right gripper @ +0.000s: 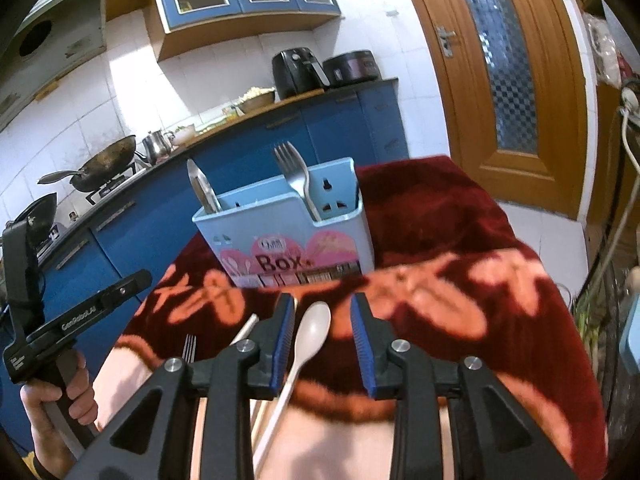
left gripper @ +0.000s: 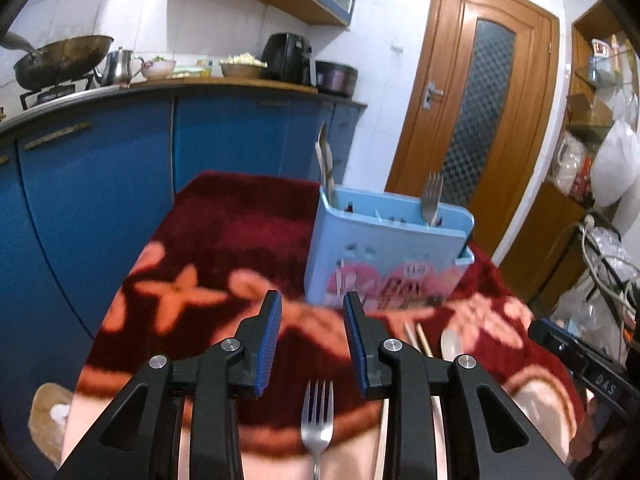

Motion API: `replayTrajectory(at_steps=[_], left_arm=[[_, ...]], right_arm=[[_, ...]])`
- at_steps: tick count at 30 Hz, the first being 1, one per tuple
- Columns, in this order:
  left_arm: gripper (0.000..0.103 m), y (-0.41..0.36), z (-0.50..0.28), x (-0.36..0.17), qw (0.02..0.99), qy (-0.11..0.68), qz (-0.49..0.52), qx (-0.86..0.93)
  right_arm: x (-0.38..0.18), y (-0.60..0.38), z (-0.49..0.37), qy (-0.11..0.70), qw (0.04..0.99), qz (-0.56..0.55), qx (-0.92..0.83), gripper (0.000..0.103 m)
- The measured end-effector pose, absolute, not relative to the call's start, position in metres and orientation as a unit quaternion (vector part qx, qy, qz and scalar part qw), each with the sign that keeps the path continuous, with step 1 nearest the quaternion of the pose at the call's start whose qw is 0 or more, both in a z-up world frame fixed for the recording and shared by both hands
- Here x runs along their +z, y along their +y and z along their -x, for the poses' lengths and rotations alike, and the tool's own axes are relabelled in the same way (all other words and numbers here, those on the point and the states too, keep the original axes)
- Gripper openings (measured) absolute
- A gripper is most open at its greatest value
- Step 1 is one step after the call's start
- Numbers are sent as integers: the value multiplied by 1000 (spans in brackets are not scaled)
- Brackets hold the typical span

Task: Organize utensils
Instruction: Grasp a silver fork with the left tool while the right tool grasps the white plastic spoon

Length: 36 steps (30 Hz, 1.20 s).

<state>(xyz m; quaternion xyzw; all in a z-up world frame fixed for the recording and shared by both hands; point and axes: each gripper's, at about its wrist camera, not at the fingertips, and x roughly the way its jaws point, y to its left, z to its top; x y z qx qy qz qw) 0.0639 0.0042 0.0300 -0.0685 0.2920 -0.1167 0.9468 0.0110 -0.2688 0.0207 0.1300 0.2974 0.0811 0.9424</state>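
Observation:
A light blue utensil box (left gripper: 384,248) (right gripper: 288,236) stands on a table under a red floral blanket (left gripper: 240,232). A fork (left gripper: 432,196) (right gripper: 294,180) stands in one end of the box and metal utensils (left gripper: 326,164) (right gripper: 202,190) in the other. My left gripper (left gripper: 313,300) is open above a loose fork (left gripper: 318,420) (right gripper: 189,346), which lies between its fingers untouched. My right gripper (right gripper: 322,304) is open over a beige spoon (right gripper: 316,328) (left gripper: 452,344), whose bowl lies between the pads, apart from them. Chopsticks (right gripper: 248,326) (left gripper: 418,338) lie left of the spoon.
A hand (right gripper: 60,396) holds the left gripper's handle at the left of the right wrist view. Blue kitchen cabinets (left gripper: 100,184) with a wok (left gripper: 60,60) and appliances stand behind the table. A wooden door (left gripper: 476,120) and cluttered shelves (left gripper: 600,152) are to the right.

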Motion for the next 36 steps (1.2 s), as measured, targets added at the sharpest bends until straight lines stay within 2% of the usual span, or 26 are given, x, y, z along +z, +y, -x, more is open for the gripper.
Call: replayTrajectory(at_steps=[8,12,29,36], left_arm=[[33,8,-49,14,929,345,57,-117],[39,8,-42,3,920,370,49,-117],[38,-11,-43,-35,874,464,22,-140],[36,-22,-50,-35,845,509,-45,-157]], right_arm=[[5,-271,7,324,932,-144,76,36],[-3,-272,16,333,928,-148,78,39],[-24,-284,27,358,917,-160,77,41],[-26,-288,27,361,916,-161,75,42]])
